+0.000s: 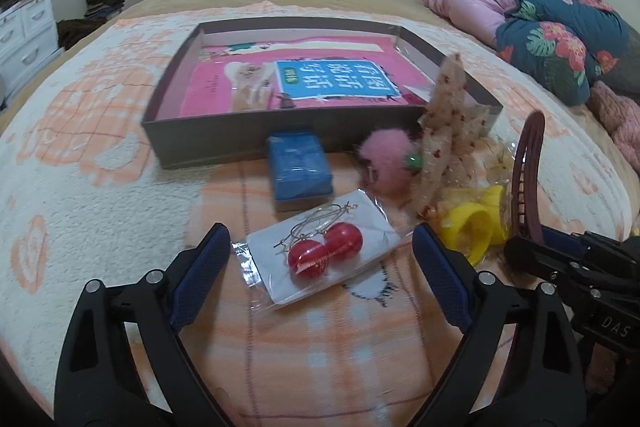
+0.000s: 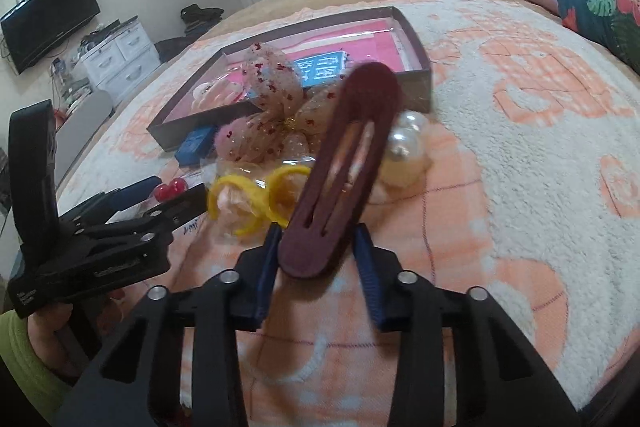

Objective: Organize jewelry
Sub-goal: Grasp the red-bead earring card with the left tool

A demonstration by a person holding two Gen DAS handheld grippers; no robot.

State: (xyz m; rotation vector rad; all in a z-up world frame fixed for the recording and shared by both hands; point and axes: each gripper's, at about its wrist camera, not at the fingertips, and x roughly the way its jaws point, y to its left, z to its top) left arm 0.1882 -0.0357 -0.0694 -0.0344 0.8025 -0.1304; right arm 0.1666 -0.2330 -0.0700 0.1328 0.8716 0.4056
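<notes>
Jewelry scattered on a bed blanket (image 1: 100,195) at mid-frame, just below a shallow open box (image 1: 224,143), probably the place meant for tidying. Left hand-held gripper (image 1: 322,247) spread wide, gripping nothing, low in the frame, its blue pads either side of a bagged card with red ball earrings (image 1: 326,251), apparently lined up for a pickup. Right hand-held gripper (image 2: 318,255) narrowed onto the near end of a dark red hair clip (image 2: 344,163), pads pressing its sides, the clip slanting up toward the box, likely lifted clear for carrying there. At centre of the right view, beside the clip: yellow hoops (image 2: 256,199), pearl balls (image 2: 404,151), a sheer speckled bow (image 2: 276,95). Small blue box (image 1: 300,167) and pink pompom (image 1: 384,163) touching or nearly touching the box wall.
</notes>
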